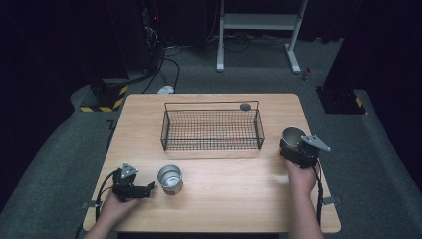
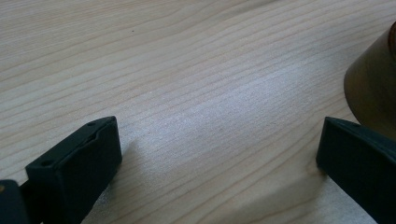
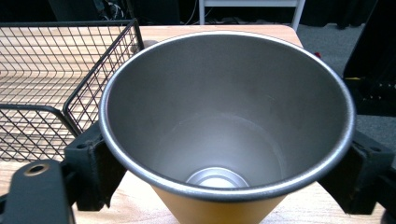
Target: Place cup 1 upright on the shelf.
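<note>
Right gripper view gives me the clearest read: my right gripper [image 3: 224, 163] has its two black jaws closed against the outside wall of a metal cup [image 3: 226, 112], one jaw on each side just under the rim. The cup is a steel tumbler, brushed grey inside, orange-brown on its outer wall, and it tapers toward the base. In the high view it sits at the right side of the table [image 1: 239, 199], just right of the wire basket [image 1: 212, 129].

I judge it light and rigid, so it will not deform under the jaws. The smooth wall and the taper are the worry: a squeeze on a cone tends to push the cup downward out of the grip, so holding high, close under the rolled rim, is the safest place.

My left gripper [image 1: 130, 186] rests low over the near left of the table, jaws spread wide with nothing between them. A second cup [image 1: 169, 179], shiny steel and upright, stands just right of it. I would take that one the same way, across its wall near the lip.

A small dark disc [image 1: 245, 106] lies by the far right corner of the basket.
</note>
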`<state>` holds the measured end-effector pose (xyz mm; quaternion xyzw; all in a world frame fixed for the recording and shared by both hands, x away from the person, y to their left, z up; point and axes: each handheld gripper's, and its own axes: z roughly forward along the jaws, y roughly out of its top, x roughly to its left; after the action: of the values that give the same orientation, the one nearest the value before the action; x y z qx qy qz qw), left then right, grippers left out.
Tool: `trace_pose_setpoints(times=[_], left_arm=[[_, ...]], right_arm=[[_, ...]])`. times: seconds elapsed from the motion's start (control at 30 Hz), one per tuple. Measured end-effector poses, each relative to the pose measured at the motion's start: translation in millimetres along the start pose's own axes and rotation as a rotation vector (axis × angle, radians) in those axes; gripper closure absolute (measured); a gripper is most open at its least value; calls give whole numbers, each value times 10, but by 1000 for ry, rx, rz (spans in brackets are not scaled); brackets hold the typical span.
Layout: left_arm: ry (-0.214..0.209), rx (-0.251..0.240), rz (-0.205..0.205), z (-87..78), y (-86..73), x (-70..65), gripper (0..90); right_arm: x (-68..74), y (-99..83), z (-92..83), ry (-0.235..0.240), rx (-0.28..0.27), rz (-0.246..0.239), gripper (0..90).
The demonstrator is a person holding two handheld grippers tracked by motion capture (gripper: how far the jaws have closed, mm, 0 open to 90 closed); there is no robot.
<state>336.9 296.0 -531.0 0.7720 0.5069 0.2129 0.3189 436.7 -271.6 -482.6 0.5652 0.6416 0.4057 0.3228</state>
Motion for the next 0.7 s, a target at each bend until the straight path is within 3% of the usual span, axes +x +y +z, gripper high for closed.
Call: trace_pose_setpoints(times=[0.23, 0.7], left_arm=[[0, 0, 0, 0, 0, 0, 4], [1, 0, 0, 0, 0, -1, 4]], right_arm=[[25, 18, -42, 6, 3, -15, 138], [181, 14, -263, 31, -48, -43, 139]])
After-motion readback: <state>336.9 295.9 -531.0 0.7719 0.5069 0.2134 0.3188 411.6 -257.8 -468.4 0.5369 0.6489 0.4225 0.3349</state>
